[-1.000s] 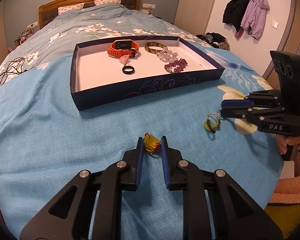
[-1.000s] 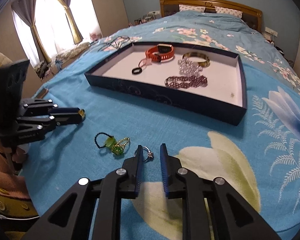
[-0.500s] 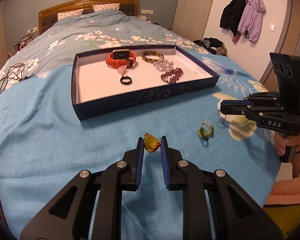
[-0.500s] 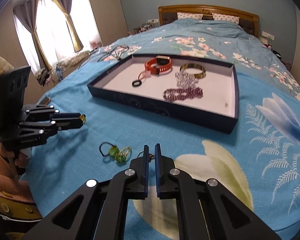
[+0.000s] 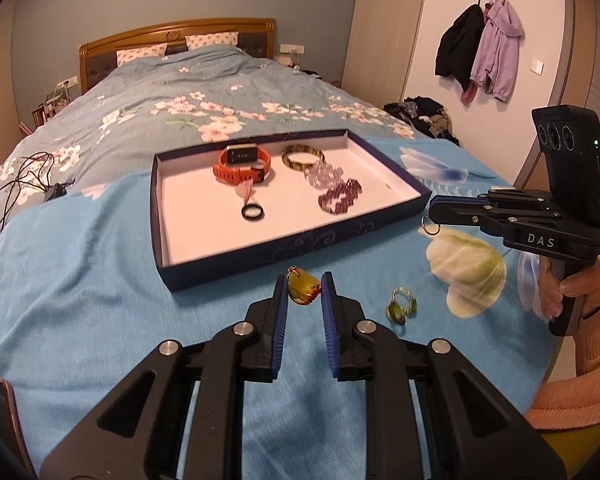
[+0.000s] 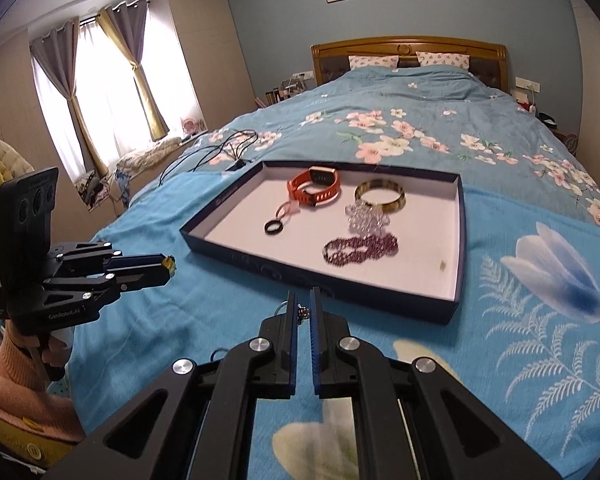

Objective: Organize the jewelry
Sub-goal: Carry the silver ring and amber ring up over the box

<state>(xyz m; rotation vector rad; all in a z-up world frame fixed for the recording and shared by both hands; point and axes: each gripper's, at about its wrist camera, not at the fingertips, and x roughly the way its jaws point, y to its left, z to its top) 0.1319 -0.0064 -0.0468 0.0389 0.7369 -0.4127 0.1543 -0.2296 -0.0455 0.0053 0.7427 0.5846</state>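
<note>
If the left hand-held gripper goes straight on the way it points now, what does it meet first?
Probably the near wall of the dark blue tray. The left hand-held gripper, shut on a yellow pendant, points down and forward at it, with only blue bedspread between. Depth is unclear, so it might touch the bedspread first.

Home bedroom, bed (image 6: 420,128) with floral duvet, curtains (image 6: 80,92), hung coats (image 5: 480,52)

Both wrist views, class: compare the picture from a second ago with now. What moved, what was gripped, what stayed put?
The right gripper closed its fingers on the silver ring and lifted it off the bedspread. The left gripper, already clamped on the yellow pendant, rose with it. The green ring on the bedspread and the jewelry in the tray stayed as they were.
</note>
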